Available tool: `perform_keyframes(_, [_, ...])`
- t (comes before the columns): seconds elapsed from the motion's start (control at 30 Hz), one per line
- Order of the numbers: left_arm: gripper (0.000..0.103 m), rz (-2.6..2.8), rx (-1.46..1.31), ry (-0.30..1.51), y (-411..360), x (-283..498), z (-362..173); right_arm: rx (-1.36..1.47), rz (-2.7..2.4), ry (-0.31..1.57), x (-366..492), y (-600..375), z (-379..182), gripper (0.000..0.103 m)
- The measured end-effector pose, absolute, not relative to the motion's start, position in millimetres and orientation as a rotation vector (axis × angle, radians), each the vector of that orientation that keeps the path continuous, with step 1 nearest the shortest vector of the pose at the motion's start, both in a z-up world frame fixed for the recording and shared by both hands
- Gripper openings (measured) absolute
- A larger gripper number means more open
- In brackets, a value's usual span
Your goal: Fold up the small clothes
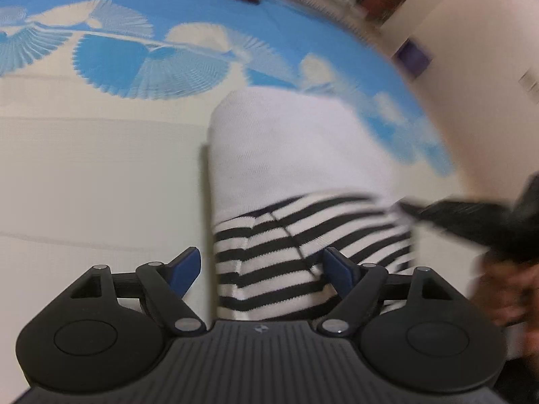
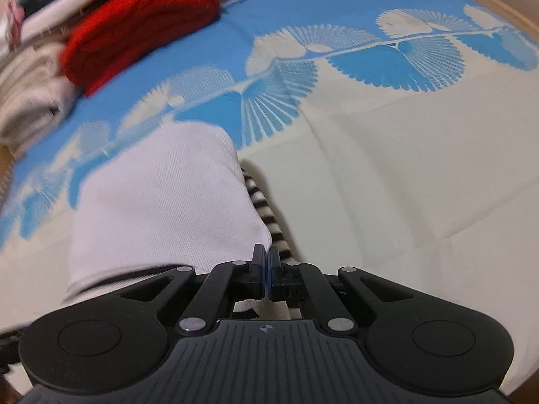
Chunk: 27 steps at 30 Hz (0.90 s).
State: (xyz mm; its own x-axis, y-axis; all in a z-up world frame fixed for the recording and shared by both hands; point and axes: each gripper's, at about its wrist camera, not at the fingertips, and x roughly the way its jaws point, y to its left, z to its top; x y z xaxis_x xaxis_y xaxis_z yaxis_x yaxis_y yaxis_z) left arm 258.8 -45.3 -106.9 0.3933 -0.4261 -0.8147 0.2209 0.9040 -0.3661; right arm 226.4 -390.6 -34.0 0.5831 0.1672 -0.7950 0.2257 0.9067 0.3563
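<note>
The small garment (image 1: 303,175), white with a black-and-white striped part, is lying on the blue and cream patterned cloth (image 2: 387,155) that is covering the work surface. Its white portion is lying over the striped portion, so a fold appears to be in progress rather than finished.

The left gripper (image 1: 261,269) is hovering with its jaws spread wide apart, one on each side of the striped end, and is gripping nothing. The right gripper (image 2: 266,262) is showing jaws pressed together at the garment's near right edge, where white and striped fabric meet; it appears to be pinching that edge, though the pinched fabric itself is mostly hidden. In the left view the right gripper (image 1: 417,212) is blurring at the garment's right side.

A red knitted item (image 2: 141,23) and a stack of pale folded clothes (image 2: 30,101) are sitting at the far side, well apart from the garment.

Judgement: the step in hand is carrying an edge across. The next move calls for the left jaws closing on the striped end and both sides travelling together, keeping the layers aligned.
</note>
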Motion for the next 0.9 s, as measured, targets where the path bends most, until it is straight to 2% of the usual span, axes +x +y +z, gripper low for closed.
perform_keyframes(0.07, [0.086, -0.337, -0.105, 1.139, -46.6, 261.9, -117.9, 0.503, 0.051, 0.949, 224.2, -390.0, -30.9, 0.001])
perform_keyframes(0.2, [0.085, -0.320, -0.208, 1.156, -34.6, 268.4, -118.6, 0.494, 0.096, 0.994, 221.4, -387.6, -34.9, 0.006])
perform_keyframes(0.27, [0.085, -0.342, -0.222, 1.155, -35.0, 267.6, -117.1, 0.511, 0.110, 1.024, 220.0, -389.5, -39.1, 0.025])
perform_keyframes(0.5, [0.085, -0.373, -0.206, 1.141, -40.9, 262.6, -113.7, 0.439, 0.185, 1.100, 207.8, -381.1, -43.6, 0.037])
perform_keyframes(0.73, [0.085, -0.376, -0.217, 1.139, -39.3, 258.9, -110.1, 0.303, 0.200, 1.196, 194.0, -372.3, -57.6, 0.037])
perform_keyframes(0.77, [0.085, -0.379, -0.219, 1.139, -37.8, 259.1, -110.2, 0.288, 0.210, 1.202, 191.6, -370.7, -57.7, 0.034])
perform_keyframes(0.8, [0.085, -0.380, -0.221, 1.139, -37.3, 259.1, -109.9, 0.270, 0.215, 1.202, 189.3, -369.2, -56.4, 0.027])
perform_keyframes(0.83, [0.085, -0.383, -0.223, 1.140, -36.4, 259.8, -109.9, 0.258, 0.214, 1.195, 187.3, -369.1, -54.3, 0.000])
perform_keyframes(0.9, [0.085, -0.392, -0.225, 1.138, -35.3, 258.6, -108.3, 0.301, 0.206, 1.164, 181.4, -378.3, -46.3, 0.001])
